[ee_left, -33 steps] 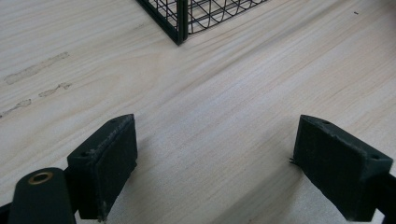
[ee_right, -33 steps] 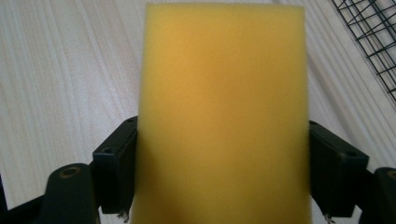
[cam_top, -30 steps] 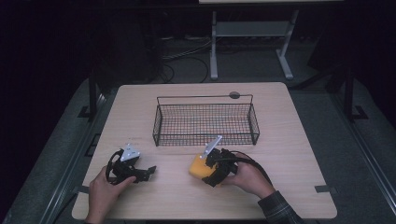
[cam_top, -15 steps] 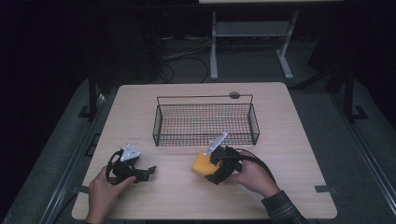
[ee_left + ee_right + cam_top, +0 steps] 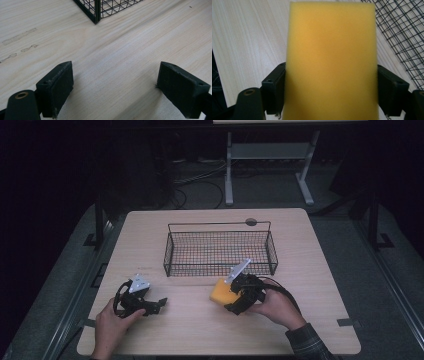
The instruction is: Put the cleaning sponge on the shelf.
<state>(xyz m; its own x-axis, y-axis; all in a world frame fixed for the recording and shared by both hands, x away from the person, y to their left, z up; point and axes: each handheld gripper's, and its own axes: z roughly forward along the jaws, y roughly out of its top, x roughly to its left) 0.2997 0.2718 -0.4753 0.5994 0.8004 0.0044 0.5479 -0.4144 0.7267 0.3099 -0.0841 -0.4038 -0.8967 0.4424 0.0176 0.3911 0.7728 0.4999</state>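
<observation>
Compared with the earlier high view, the right gripper [image 5: 231,296] is sitting a little closer to the wire basket [image 5: 172,254] and a little higher off the table [image 5: 320,270], carrying the yellow sponge [image 5: 220,291] with it, while the left gripper [image 5: 155,304] is resting where it was.

Seen from above, the sponge is hanging just in front of the basket's near wall, toward its right half, clear of the mesh and not yet over the rim. In the right gripper view, the sponge [image 5: 332,62] is standing between the two black jaws, which are pressing on its flanks and gripping it firmly; the basket's mesh [image 5: 404,32] is showing just beyond it on the right.

In the left gripper view, the left gripper [image 5: 115,82] is holding its jaws wide apart with nothing between them, only bare wood under them, and the basket's near left corner [image 5: 96,15] is lying ahead. From above, it is lying well in front of the basket, off its left end.

As a judgement, the work seems to be putting the sponge into the basket. The pick-up is done, and the sponge is being carried toward the basket. What is left is lifting it over the near wall, lowering it inside, where nothing is lying yet, and letting go.
</observation>
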